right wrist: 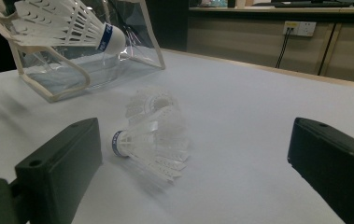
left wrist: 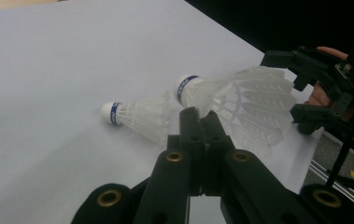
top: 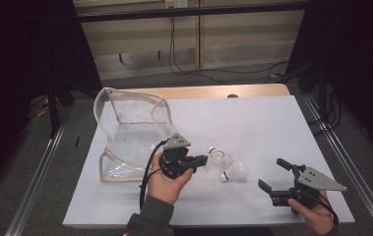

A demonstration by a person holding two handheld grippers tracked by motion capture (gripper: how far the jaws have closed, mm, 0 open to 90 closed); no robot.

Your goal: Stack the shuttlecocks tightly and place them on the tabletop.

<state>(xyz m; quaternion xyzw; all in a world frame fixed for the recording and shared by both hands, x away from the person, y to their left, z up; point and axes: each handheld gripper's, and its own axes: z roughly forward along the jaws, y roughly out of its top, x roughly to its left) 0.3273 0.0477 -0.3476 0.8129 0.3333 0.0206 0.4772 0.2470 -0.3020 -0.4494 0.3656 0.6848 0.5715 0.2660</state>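
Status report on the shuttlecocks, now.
Left hand-held gripper shut on white feathered shuttlecock, lifted. Right hand-held gripper open, idle. Two shuttlecocks on white tabletop. Nothing in the way.

Dim surroundings, evenly lit white table (top: 272, 128), faint soft shadows, near foreground blurred in gripper views.

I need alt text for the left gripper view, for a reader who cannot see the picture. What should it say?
The left gripper, its fingers closed, holds a white shuttlecock by its feather skirt above a white table. A second shuttlecock lies on its side on the table behind it. At the right edge, the right gripper waits open in a hand.
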